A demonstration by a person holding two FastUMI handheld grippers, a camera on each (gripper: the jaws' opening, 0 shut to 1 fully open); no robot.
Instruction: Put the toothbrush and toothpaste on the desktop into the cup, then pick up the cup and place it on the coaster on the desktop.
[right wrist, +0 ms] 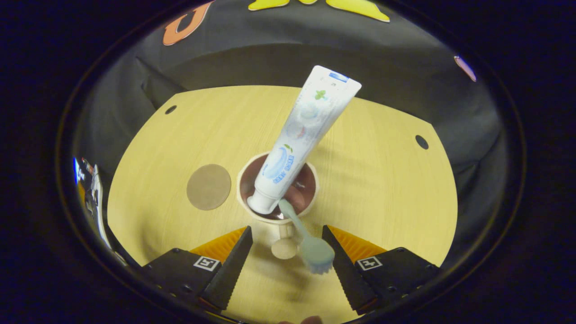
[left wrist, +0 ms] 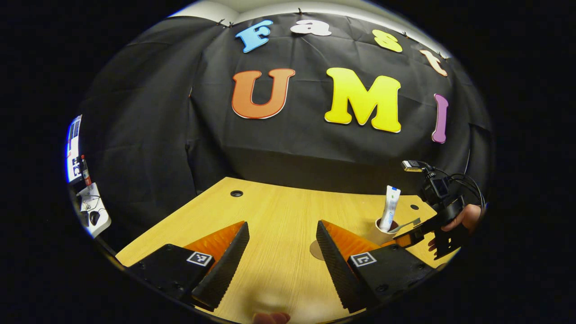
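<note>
Cup (right wrist: 278, 193) stands upright on the desk (right wrist: 382, 180), at the centre of the right gripper view, just beyond that gripper's fingertips. The toothpaste (right wrist: 302, 135) is in it, cap down against the inner wall, the tube leaning out toward 1 o'clock. The toothbrush (right wrist: 306, 240) is also in the cup, handle inside, its bristled head hanging over the rim toward 5 o'clock, between the fingers but touching neither as far as can be seen. The right gripper (right wrist: 285, 245) is spread wide, nothing between its fingers pressed. The coaster (right wrist: 209, 186), a flat round disc, lies on the desk at 9 o'clock of the cup, near it but apart.

In the left gripper view, the left gripper (left wrist: 281, 236) is likewise spread, hovering over bare desk with nothing held. At 3 o'clock of it, the cup (left wrist: 380, 234) shows with the toothpaste (left wrist: 389, 208) upright and the toothbrush (left wrist: 405, 225) sticking out to the right. The right gripper (left wrist: 411, 237), held by a hand (left wrist: 465, 218), sits just beside the cup. The coaster (left wrist: 315, 249) peeks out behind the left gripper's right finger.
</note>
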